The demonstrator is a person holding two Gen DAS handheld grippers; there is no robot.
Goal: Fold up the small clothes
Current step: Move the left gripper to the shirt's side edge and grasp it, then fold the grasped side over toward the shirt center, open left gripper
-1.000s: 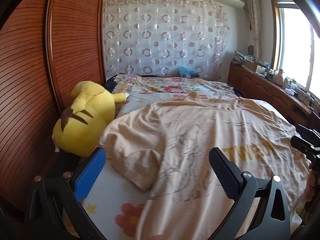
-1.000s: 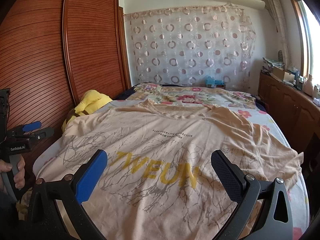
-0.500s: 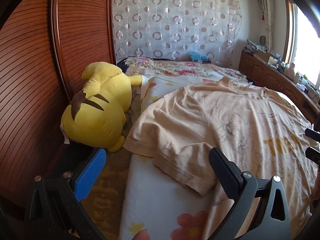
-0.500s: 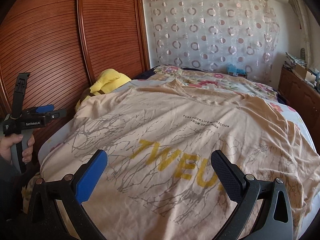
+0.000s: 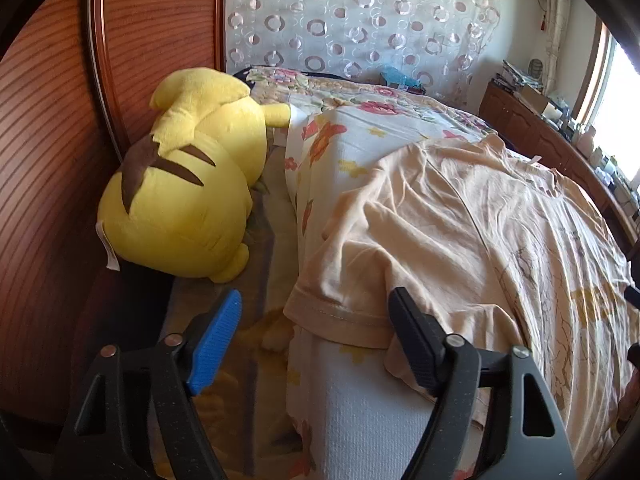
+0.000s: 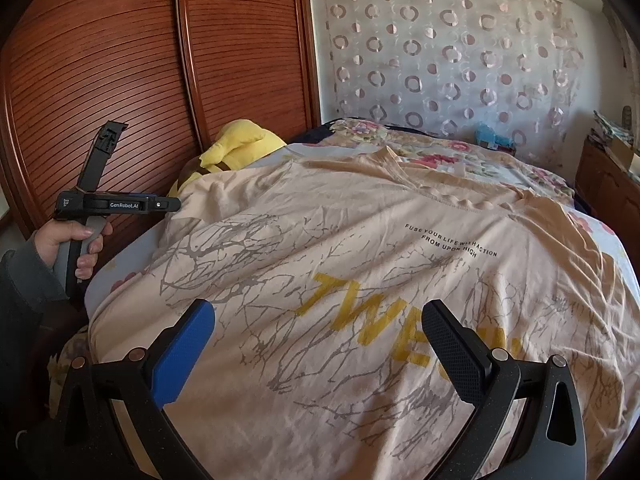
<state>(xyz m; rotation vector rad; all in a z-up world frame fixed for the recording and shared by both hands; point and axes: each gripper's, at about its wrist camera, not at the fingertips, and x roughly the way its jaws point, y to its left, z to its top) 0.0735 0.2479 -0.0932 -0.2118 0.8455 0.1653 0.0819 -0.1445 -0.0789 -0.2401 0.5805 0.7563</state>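
A peach T-shirt [image 6: 360, 248] with yellow letters and a grey branch print lies spread front-up on the bed. Its left sleeve [image 5: 360, 264] hangs toward the bed's left edge. My left gripper [image 5: 316, 320] is at that sleeve's hem; its jaws are closing with the hem between them, and the pads still stand apart. A hand holds this left gripper [image 6: 173, 202] at the bed's left side in the right wrist view. My right gripper [image 6: 320, 324] hovers open over the shirt's lower front, with nothing between its fingers.
A large yellow plush toy [image 5: 180, 200] lies between the bed and the wooden sliding wardrobe doors [image 5: 52, 120] on the left. The floral bedsheet [image 5: 360, 128] runs back to a patterned curtain [image 6: 460, 60]. A wooden cabinet [image 5: 532, 128] lines the right wall.
The left gripper has moved left and down from over the shirt's body to the sleeve hem, and its jaws have narrowed. The right gripper's view has swung slightly to the left.
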